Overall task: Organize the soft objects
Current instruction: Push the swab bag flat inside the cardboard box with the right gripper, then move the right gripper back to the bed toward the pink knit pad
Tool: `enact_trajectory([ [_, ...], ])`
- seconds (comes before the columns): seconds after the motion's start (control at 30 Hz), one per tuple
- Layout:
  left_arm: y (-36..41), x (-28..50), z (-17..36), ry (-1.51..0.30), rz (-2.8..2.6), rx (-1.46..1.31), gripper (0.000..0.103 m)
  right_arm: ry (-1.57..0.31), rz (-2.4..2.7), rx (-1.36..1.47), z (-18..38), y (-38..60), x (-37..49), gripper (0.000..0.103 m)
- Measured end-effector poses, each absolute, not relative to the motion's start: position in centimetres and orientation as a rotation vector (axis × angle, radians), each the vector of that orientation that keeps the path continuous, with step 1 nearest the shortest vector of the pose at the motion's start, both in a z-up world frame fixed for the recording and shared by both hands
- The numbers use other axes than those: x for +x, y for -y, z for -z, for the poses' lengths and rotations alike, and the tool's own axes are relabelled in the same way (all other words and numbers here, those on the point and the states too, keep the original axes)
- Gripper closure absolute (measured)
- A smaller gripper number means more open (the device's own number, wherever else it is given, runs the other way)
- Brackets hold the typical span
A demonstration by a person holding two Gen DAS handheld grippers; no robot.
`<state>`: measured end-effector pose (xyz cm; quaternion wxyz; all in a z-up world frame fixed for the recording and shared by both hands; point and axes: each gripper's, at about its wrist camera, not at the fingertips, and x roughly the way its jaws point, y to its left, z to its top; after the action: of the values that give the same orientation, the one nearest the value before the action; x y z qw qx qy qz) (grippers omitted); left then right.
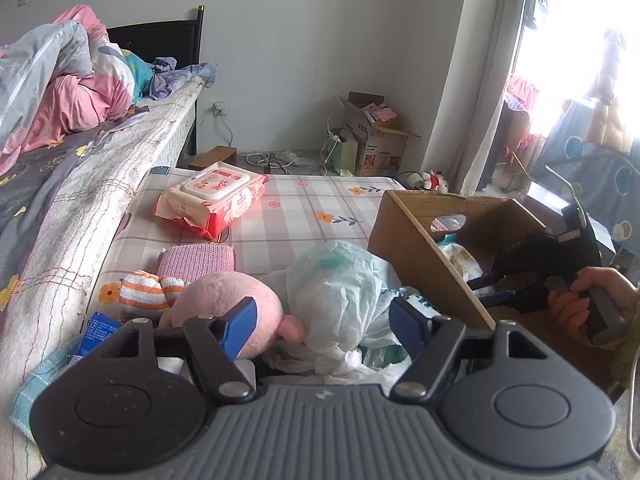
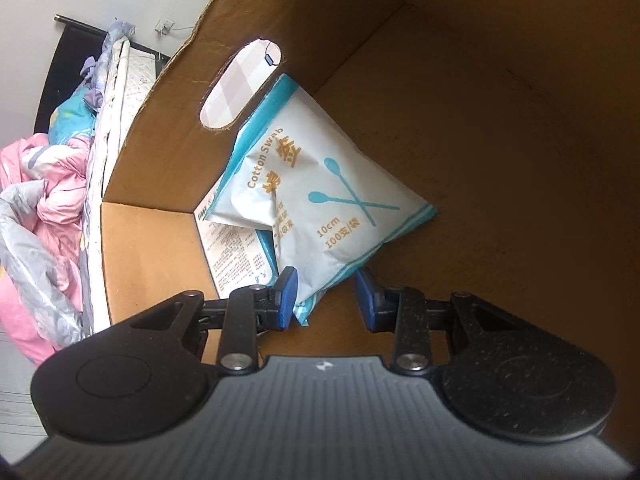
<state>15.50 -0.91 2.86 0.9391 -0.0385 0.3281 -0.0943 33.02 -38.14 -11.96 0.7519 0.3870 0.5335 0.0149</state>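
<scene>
Inside the cardboard box, the right gripper seemingly pinches a light, crinkly cotton swab pack by its lower corner; the left gripper hovers spread over a soft white plastic bag; its bunched neck offers the best hold.

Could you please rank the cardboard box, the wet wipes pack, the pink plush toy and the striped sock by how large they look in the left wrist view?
1. cardboard box
2. pink plush toy and wet wipes pack: they look alike, and the toy is nearer the camera, so I would not rank them
3. striped sock
</scene>
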Motion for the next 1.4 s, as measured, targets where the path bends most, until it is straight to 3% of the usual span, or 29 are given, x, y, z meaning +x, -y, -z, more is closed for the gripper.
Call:
enact_trajectory([
  [0.27,0.1,13.3,-2.3,-0.682,0.159,-0.057,0.026,-1.145,-0.030,0.820,11.9,37.9,33.0,0.071],
  [0.33,-0.4,12.9,-2.2,-0.682,0.144,-0.057,0.026,-1.144,-0.027,0.806,11.3,38.1,32.5,0.059],
  [0.5,-1.8,11.8,-2.4,-0.666,0.098,-0.062,0.026,-1.077,-0.027,0.724,8.9,38.3,31.1,0.050],
  [0.93,-4.6,9.3,-2.1,-0.655,0.014,-0.032,0.026,-0.889,-0.284,0.633,0.2,33.0,25.0,0.048],
  [1.4,-7.4,7.2,-1.2,-0.682,-0.053,-0.052,0.027,-1.013,-0.652,0.577,-0.6,20.0,22.2,0.047],
])
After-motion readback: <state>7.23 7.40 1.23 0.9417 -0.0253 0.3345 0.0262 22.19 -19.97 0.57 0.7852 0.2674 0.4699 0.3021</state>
